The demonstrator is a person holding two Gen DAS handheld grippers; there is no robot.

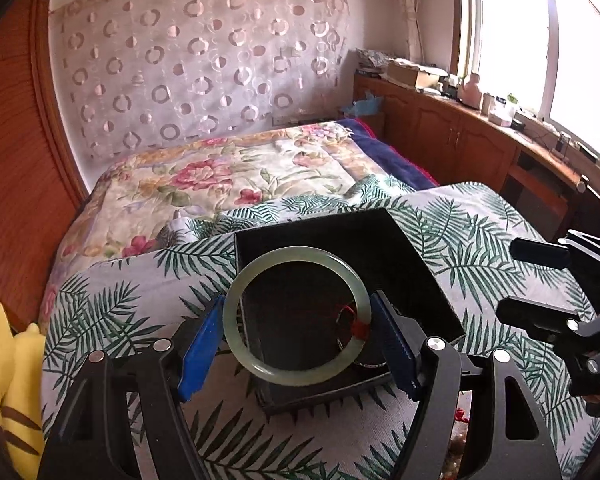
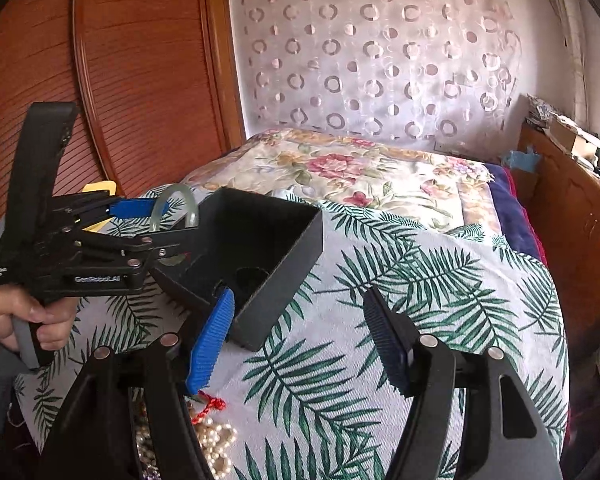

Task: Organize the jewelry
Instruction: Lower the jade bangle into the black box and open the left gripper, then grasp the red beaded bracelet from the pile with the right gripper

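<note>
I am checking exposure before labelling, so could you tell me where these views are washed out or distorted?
Left wrist view: the window is blown out to white, while the jade bangle stays sharp and evenly lit. Right wrist view: no glare; fisheye bends the wooden wardrobe lines, and the black box interior is dark.

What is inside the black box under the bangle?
Through the jade bangle, held by the left claw, the black box shows a red-corded ring and dark jewelry; its remaining interior is hidden in shadow.
</note>
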